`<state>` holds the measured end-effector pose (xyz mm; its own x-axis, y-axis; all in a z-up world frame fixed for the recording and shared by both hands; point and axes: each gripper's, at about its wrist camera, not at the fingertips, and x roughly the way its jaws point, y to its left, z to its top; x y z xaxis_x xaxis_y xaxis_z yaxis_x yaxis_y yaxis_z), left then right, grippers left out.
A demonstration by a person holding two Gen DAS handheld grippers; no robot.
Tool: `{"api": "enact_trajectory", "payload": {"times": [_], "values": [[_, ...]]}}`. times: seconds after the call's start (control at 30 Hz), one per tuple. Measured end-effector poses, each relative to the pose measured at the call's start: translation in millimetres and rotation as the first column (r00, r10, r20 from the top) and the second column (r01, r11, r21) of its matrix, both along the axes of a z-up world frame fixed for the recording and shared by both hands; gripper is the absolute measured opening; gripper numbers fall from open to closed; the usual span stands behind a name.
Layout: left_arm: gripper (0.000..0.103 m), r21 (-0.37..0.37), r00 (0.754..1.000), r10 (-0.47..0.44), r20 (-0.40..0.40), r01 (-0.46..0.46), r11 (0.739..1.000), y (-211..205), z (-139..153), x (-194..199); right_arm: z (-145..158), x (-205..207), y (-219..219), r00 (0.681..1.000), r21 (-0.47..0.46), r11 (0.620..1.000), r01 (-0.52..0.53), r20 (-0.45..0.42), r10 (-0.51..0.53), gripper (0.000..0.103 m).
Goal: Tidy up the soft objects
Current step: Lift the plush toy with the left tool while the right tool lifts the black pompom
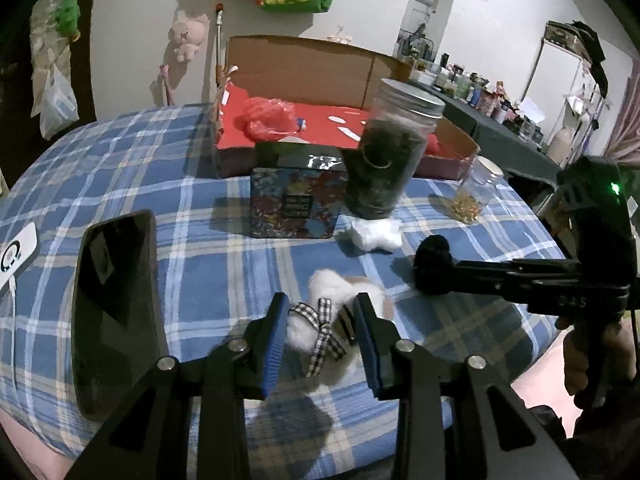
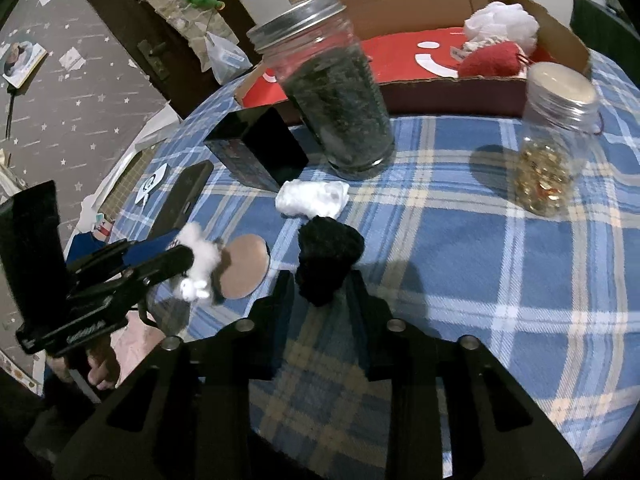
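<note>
Two soft things are gripped at once, so the pick-up step looks done. The left gripper (image 1: 320,336) is clenched on a white fluffy toy (image 1: 340,292) with a checked ribbon, near the table's (image 2: 480,260) near edge. The right gripper (image 2: 320,300) pinches a black fuzzy pom-pom (image 2: 328,264), just beside the toy. Another white cotton wad (image 2: 312,198) lies mid-table by the glass jar (image 2: 340,100). Next, I judge, both need carrying to the cardboard box (image 2: 440,92) at the far edge, its red lining already holding plush pieces; squashy fibres could slip.
</note>
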<state>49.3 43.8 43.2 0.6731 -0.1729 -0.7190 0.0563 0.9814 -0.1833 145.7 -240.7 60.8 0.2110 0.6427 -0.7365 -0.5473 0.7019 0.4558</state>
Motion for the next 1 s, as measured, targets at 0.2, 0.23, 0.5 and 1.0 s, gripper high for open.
{"api": "enact_trajectory", "payload": {"times": [0.2,0.23,0.5,1.0], "values": [[0.035,0.005,1.0,0.011,0.001,-0.011,1.0,1.1,-0.7,0.5,-1.1,4.1,-10.9,0.999,0.037,0.999,0.018,-0.032,-0.017,0.026],[0.035,0.007,1.0,0.01,0.003,-0.01,1.0,1.0,-0.3,0.5,-2.2,6.3,-11.0,0.999,0.059,0.998,0.021,-0.052,-0.018,0.026],[0.035,0.019,1.0,0.011,0.0,-0.011,1.0,-0.2,-0.5,1.4,-12.8,15.9,7.6,0.997,0.022,0.999,0.034,-0.064,-0.033,0.026],[0.035,0.016,1.0,0.009,-0.001,-0.009,1.0,0.9,-1.7,4.4,6.0,8.5,4.0,1.0,0.026,1.0,0.01,0.002,-0.01,0.021]]}}
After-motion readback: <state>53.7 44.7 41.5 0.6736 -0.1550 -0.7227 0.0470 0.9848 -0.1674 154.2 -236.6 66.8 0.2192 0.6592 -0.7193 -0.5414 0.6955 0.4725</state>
